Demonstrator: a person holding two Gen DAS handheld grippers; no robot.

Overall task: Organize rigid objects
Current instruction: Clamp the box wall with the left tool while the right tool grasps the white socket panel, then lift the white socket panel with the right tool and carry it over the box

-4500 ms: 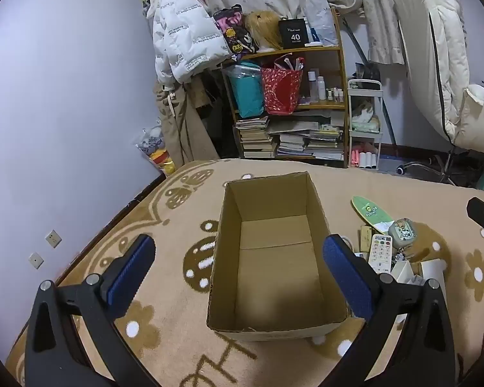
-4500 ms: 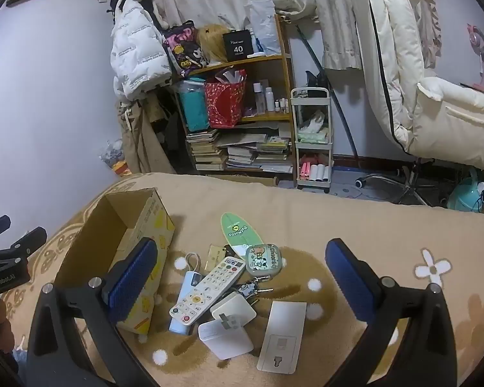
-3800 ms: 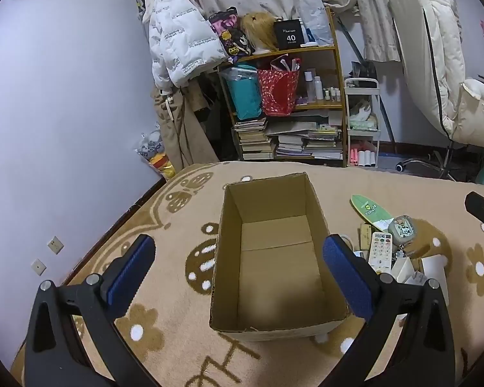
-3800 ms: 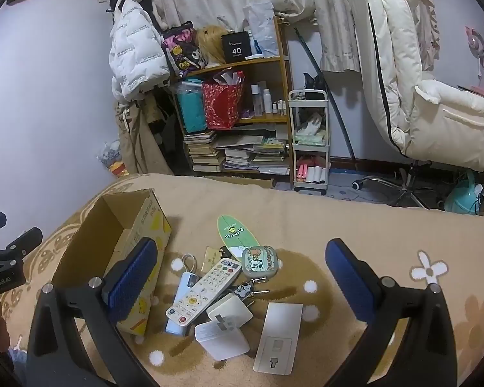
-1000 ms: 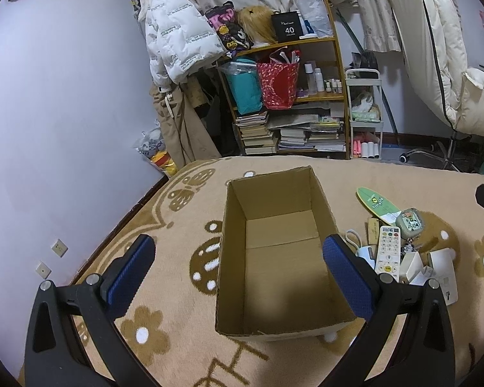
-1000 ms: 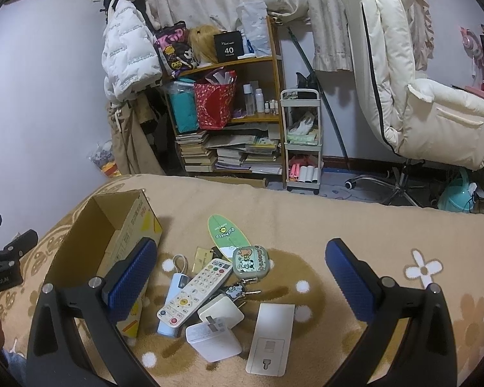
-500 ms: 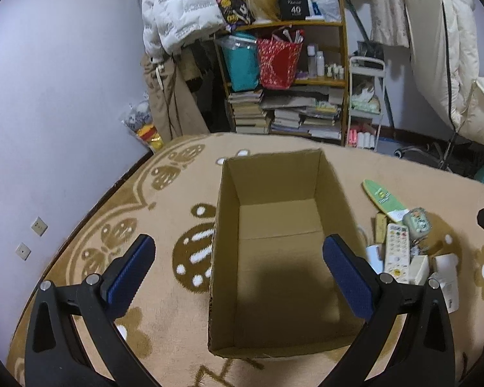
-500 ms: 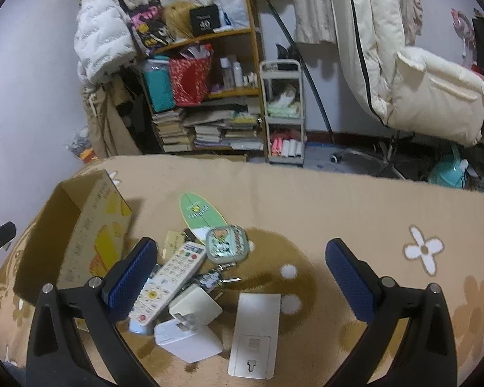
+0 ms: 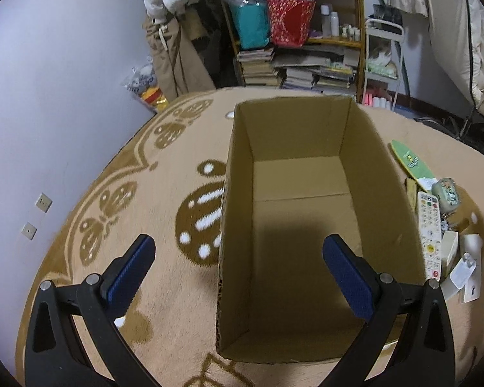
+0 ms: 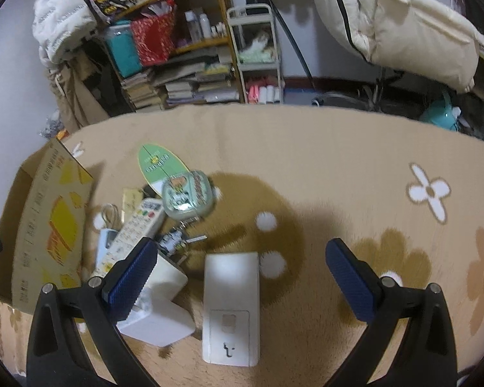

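An open, empty cardboard box stands on the patterned rug; its printed side shows in the right wrist view. My left gripper is open, straddling the box's near left wall. To the box's right lie a white remote, a green oval card, a round green case, keys, two white adapters and a flat white box. My right gripper is open above the flat white box.
A cluttered wooden shelf with books, a white trolley and a cream chair stand beyond the rug. The wall runs along the left. Bare rug lies right of the objects.
Both grippers have moved forward and down. The box and the pile of objects now look nearer and larger. Both grippers stay open.
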